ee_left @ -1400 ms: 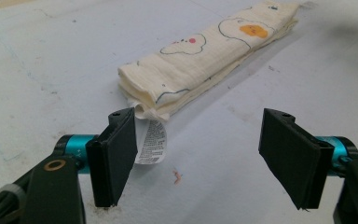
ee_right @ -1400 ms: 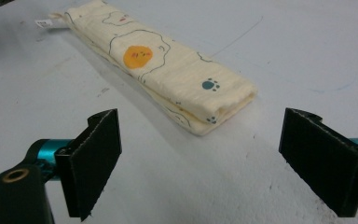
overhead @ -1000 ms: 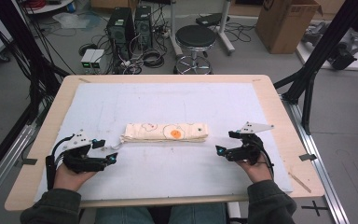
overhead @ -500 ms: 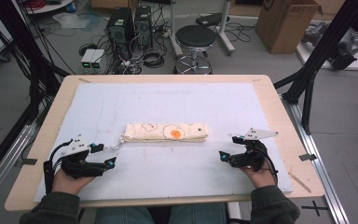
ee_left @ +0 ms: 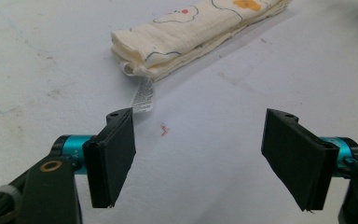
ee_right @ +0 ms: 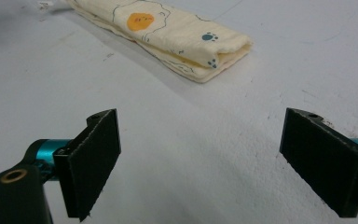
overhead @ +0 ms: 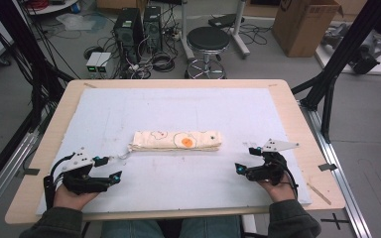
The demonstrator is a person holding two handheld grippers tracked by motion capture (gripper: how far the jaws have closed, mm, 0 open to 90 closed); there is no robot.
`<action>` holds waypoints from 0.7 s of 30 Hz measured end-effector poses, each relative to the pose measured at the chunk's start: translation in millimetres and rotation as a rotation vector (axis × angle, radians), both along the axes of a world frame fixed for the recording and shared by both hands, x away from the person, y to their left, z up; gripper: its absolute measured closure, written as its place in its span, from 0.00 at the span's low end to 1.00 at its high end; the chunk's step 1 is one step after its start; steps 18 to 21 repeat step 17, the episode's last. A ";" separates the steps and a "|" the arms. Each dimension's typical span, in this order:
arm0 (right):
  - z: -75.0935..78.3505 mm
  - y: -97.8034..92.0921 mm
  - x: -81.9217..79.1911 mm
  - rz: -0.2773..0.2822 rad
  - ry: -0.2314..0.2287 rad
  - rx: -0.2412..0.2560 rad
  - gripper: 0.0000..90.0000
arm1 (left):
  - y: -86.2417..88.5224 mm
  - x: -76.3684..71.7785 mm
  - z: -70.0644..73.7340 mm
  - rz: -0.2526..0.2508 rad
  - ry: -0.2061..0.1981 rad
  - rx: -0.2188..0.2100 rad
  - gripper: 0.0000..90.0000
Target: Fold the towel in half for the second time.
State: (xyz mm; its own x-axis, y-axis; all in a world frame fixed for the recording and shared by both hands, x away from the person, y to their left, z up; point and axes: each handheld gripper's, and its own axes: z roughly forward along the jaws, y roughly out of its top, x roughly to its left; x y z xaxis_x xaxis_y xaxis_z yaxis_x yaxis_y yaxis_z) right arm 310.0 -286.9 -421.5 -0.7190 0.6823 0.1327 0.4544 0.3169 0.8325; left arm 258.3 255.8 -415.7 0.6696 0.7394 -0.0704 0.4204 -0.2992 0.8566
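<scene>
The left gripper (overhead: 108,168) has its two black jaws spread wide, with bare white mat between them and nothing held; in the left gripper view (ee_left: 198,158) the jaws frame a small reddish mark on the mat, and the left jaw stands just short of the white woven tag (ee_left: 143,95) that hangs from the near end of the folded cloth (ee_left: 186,35), without clearly touching it. The right gripper (overhead: 245,159) is likewise opened wide and empty; in the right gripper view (ee_right: 200,163) its jaws stand apart over plain mat, with the cloth (ee_right: 168,35) lying ahead of them, apart from both jaws. Both hands rest low near the front edge of the table (overhead: 297,114), forearms coming in from the bottom of the high view, the left hand (overhead: 72,191) at the front left and the right hand (overhead: 273,181) at the front right, each gripper angled inward toward the middle of the mat. The folded cloth (overhead: 177,140) lies near the centre of the white mat (overhead: 178,104), between the two grippers and a little farther from the person than either. It is a cream bundle printed with outlined shapes and an orange spot, folded into a long narrow strip whose long axis runs left to right across the table; its tagged end points toward the left gripper and its folded end toward the right.
</scene>
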 end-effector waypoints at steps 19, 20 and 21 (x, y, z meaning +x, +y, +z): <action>-3.6 -1.1 -3.8 0.000 0.002 0.001 0.13 | 0.8 -5.9 -3.4 -0.004 -0.010 0.006 0.29; -3.6 -1.1 -3.8 0.000 0.002 0.001 0.13 | 0.8 -5.9 -3.4 -0.004 -0.010 0.006 0.29; -3.6 -1.1 -3.8 0.000 0.002 0.001 0.13 | 0.8 -5.9 -3.4 -0.004 -0.010 0.006 0.29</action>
